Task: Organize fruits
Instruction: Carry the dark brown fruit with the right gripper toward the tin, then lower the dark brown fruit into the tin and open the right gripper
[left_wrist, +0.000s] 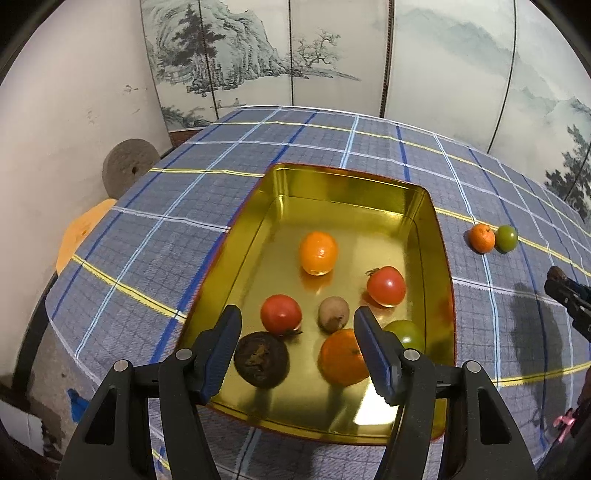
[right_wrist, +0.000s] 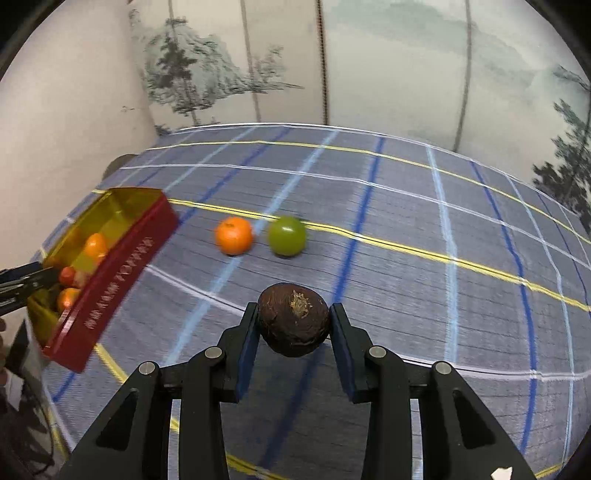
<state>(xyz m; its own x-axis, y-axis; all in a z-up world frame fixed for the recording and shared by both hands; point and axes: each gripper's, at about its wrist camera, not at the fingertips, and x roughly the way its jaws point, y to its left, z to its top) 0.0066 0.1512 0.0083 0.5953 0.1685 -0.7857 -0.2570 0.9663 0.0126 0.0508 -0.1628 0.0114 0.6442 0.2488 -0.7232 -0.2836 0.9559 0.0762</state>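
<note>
A row of pale characters runs along the red outer side wall of the gold-lined rectangular metal tin (right_wrist: 110, 284), but motion blur leaves them unreadable.

The right hand-held gripper (right_wrist: 293, 325) grips a dark brown round fruit (right_wrist: 293, 319) between its two fingers, above the blue plaid-covered worktop (right_wrist: 406, 295). Beyond it lie a small orange mandarin (right_wrist: 234, 236) and a green round fruit (right_wrist: 287, 236), just beside each other. At left stands a red tin box with golden inside (right_wrist: 110, 280), with fruits in it.
</note>
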